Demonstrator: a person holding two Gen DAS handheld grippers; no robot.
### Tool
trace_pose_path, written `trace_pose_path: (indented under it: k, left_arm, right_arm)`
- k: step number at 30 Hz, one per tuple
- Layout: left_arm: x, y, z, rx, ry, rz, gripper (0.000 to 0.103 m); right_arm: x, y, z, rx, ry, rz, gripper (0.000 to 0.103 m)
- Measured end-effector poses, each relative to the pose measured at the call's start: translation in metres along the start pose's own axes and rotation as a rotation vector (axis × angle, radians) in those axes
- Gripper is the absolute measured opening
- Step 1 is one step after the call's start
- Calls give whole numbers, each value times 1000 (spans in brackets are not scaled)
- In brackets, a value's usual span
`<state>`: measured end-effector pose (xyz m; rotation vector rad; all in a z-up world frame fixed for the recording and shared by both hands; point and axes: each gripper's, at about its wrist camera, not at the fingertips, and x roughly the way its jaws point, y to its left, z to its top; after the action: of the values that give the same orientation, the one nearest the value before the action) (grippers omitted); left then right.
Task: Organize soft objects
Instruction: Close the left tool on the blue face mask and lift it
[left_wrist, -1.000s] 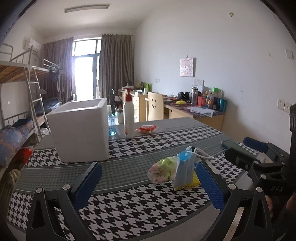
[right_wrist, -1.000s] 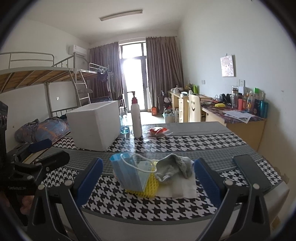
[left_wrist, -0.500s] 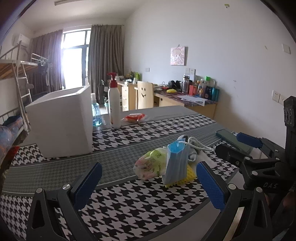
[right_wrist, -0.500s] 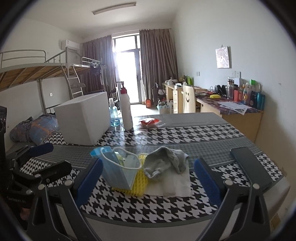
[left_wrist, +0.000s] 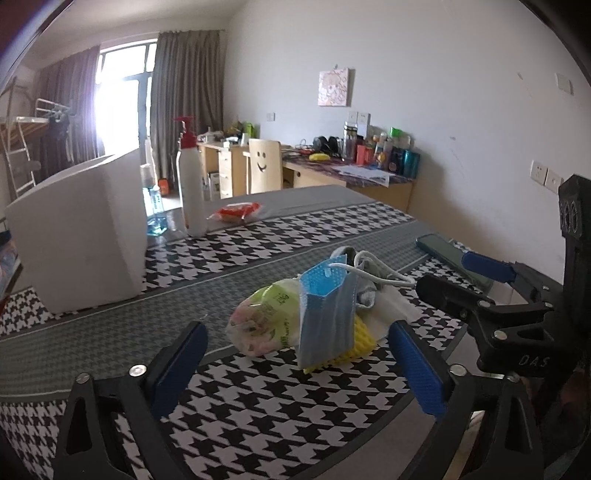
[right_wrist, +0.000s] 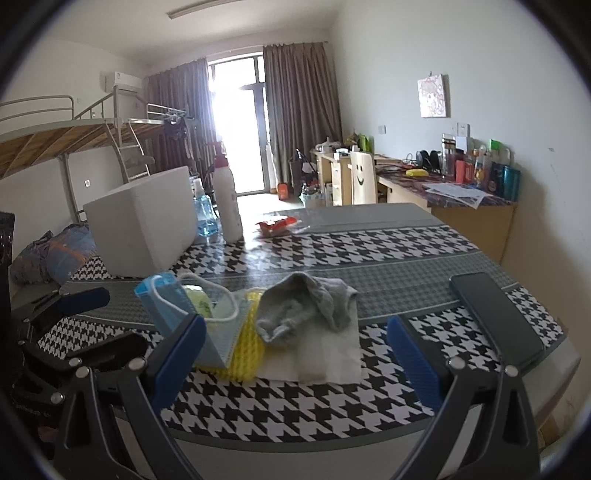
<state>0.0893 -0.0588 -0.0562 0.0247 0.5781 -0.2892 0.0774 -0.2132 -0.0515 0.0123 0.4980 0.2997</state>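
Left wrist view: the heap of soft things, topped by a blue face mask (left_wrist: 327, 314), is now framed nearer than a second ago. The left gripper (left_wrist: 295, 363) is closing, nothing yet between its jaws, so picking seems about to start. The inside of the white foam box (left_wrist: 79, 229) is hidden.

Right wrist view: the grey sock (right_wrist: 306, 310) lies on a tissue (right_wrist: 328, 354); the right gripper (right_wrist: 295, 363) is spread, empty.

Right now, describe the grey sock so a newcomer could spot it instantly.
On the houndstooth table, find the small pile at the near edge. The grey sock lies crumpled on a white tissue, right of the blue face mask and yellow foam net. It is the pile's only grey fabric piece.
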Motion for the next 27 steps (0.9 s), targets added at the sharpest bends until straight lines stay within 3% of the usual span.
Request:
trace_pose_path:
  k: [9,16,21,23,27]
  left_arm:
    - [24,-9,0,20,56,-39,81]
    - [35,-19,-1,37,84,-65,64]
    - [42,-22,-1,39,105,-84,44]
    - [46,-23,-2,46,117,-75,25]
    - [46,-22,-1,34,124,-85,14]
  right_arm:
    - [8,-12,-3,24,24,-14,100]
    - [14,-24,-6,51,42,-17,100]
    - [16,-30,-9,66,52,-14,100]
    - [17,-32,-10,69,56,-12,100]
    - [18,-35,-11,72,61,-5,100]
